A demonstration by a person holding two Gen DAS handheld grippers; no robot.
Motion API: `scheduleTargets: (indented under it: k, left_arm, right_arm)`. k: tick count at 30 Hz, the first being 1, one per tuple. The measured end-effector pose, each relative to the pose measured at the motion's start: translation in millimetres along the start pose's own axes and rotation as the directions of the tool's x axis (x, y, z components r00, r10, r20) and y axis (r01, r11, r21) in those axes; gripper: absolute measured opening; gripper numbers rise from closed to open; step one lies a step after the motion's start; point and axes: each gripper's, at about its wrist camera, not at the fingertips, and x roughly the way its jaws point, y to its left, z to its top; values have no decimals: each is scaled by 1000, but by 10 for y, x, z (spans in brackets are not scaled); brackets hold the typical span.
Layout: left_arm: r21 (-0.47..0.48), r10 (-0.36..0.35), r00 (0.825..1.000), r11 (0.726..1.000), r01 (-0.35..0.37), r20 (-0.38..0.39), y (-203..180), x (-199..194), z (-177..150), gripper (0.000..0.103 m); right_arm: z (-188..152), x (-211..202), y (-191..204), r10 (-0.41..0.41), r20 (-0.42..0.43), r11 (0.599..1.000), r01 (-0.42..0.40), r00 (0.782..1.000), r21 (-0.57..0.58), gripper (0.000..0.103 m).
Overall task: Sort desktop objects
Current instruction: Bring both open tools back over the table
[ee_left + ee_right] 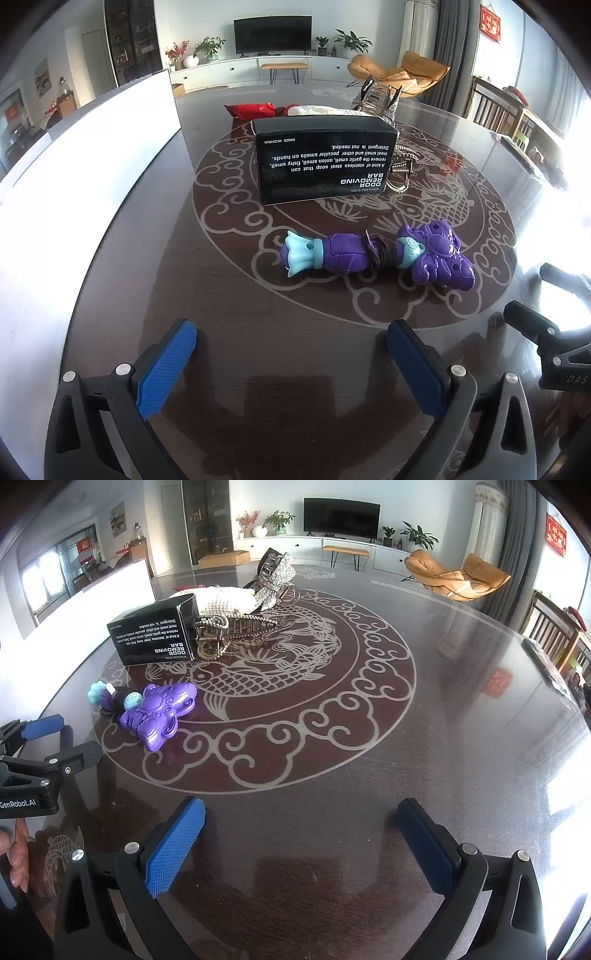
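Left gripper [291, 345] and right gripper [301, 823] hover wide, empty. Purple toy [376, 254] lies just beyond; best pinched at its narrow, cord-wrapped middle.

Two low wrist views tilt down across the table [295, 369], left beside right, sharing the black box [325, 158] and purple toy [159, 712] beyond.

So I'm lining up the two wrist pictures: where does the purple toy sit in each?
Left wrist: purple toy lies just right of centre, in front of the black box.
Right wrist: purple toy lies at the left, below the black box.
Shared landmark: the black box.
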Motion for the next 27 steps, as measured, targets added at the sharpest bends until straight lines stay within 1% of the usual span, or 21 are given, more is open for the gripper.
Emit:
scheduleTargets:
  k: [7,8,11,15,17,18,19,20,21,22,25,26,27]
  left_arm:
    - [-1,-1,1000,1000,1,1,0,-11,-10,103]
    - [-2,0,1000,1000,0,0,-2,55,17,103]
    - [-2,0,1000,1000,0,0,-2,53,16,103]
    - [-2,0,1000,1000,0,0,-1,49,14,103]
    - [-3,-1,1000,1000,1,0,7,56,21,103]
    - [-4,-1,1000,1000,1,0,7,56,21,103]
    - [-5,-4,1000,1000,4,1,16,57,20,103]
    - [-7,-7,1000,1000,7,3,4,49,47,103]
    - [-8,-15,1000,1000,15,5,9,49,47,103]
    - [-17,-26,1000,1000,26,11,25,44,51,103]
    - [-9,-16,1000,1000,16,8,-7,26,64,103]
    - [-5,-11,1000,1000,11,6,-18,27,63,103]
    - [-3,-8,1000,1000,8,5,-23,27,63,103]
  right_arm:
    - [-10,20,-1,2,-4,1000,-2,1000,0,103]
    - [28,49,-9,6,-5,1000,-6,1000,-4,103]
    - [180,151,-43,18,-4,1000,-18,1000,-22,103]
    - [438,339,-40,-7,-6,1000,7,1000,16,103]
    - [544,399,140,38,-5,998,-38,999,-48,103]
    - [565,406,229,81,-9,992,-82,997,-92,103]
    - [572,403,338,127,-13,980,-128,992,-152,103]
    - [550,383,476,188,-24,952,-189,982,-240,103]
    - [525,359,544,219,-32,932,-218,975,-288,103]
    - [505,331,555,236,-31,922,-234,971,-307,101]
    - [534,289,395,294,-20,925,-290,956,-245,101]
    - [563,296,321,279,-11,939,-275,960,-205,102]
    - [589,310,278,247,-6,953,-244,969,-183,102]
